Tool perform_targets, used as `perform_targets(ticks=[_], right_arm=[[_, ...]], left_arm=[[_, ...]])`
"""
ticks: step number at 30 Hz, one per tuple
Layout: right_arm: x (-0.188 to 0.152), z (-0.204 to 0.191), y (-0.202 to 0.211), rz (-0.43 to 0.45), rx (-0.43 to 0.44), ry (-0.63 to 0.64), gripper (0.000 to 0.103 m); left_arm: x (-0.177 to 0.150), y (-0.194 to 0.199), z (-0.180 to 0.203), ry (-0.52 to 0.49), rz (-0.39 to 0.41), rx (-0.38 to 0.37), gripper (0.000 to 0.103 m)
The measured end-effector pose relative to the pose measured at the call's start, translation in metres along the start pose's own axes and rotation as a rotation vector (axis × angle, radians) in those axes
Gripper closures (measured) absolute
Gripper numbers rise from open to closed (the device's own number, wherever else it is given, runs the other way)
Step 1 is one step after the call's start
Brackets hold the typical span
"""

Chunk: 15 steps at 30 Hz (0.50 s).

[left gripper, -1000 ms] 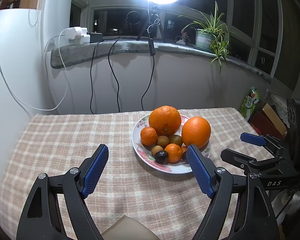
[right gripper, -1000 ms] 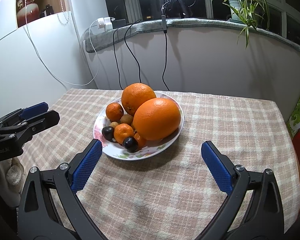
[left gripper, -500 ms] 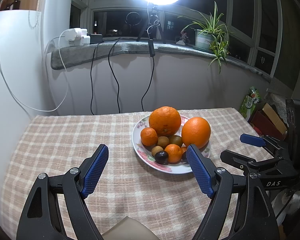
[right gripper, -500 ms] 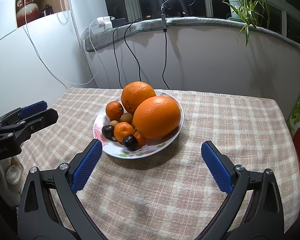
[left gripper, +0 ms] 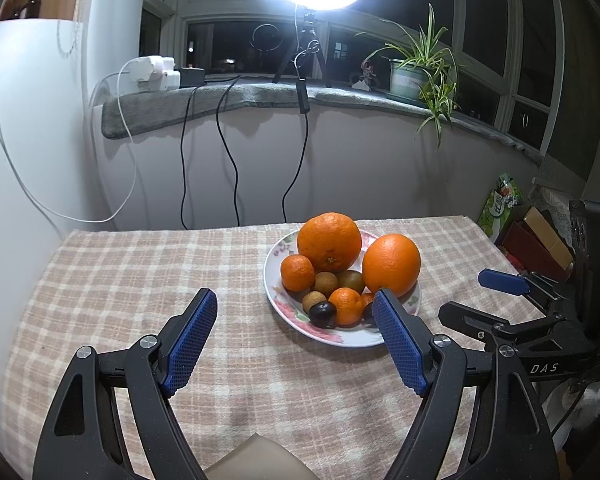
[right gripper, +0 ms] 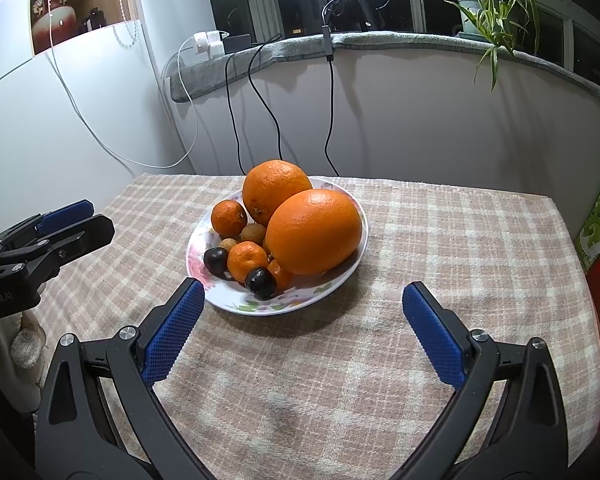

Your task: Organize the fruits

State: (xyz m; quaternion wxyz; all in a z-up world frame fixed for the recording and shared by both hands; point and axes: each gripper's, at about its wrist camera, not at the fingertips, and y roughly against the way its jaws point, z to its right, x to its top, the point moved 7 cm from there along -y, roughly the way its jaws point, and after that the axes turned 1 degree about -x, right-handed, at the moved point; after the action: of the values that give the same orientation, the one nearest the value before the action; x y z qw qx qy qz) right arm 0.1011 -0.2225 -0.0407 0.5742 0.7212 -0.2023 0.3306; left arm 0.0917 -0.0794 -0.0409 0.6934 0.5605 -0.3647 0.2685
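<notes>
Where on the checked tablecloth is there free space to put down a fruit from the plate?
The beige checked tablecloth is bare left of the white floral plate, and also on the plate's other side. The plate itself is crowded with two big oranges, mandarins and small dark fruits.

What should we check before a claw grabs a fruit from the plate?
1. Left gripper open and holding nothing: ok.
2. Right gripper open and holding nothing: ok.
3. All the fruit sits on the plate, none on the tablecloth: ok.
4. Big oranges on top, easy to reach: ok.
5. Small dark fruit packed tight against the mandarins, so picking one alone looks tricky: not ok.
6. Whether the pile would roll if an orange is lifted: cannot tell.
</notes>
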Motion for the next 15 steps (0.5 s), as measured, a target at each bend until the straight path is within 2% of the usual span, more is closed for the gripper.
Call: perform_targets(ticks=[15], right_arm=[[-0.0010,0.0016,-0.0014,-0.006,0.000,-0.005,0.002]], left_arm=[[0.0015,0.0004,0.0004,-0.005,0.003,-0.002,0.022]])
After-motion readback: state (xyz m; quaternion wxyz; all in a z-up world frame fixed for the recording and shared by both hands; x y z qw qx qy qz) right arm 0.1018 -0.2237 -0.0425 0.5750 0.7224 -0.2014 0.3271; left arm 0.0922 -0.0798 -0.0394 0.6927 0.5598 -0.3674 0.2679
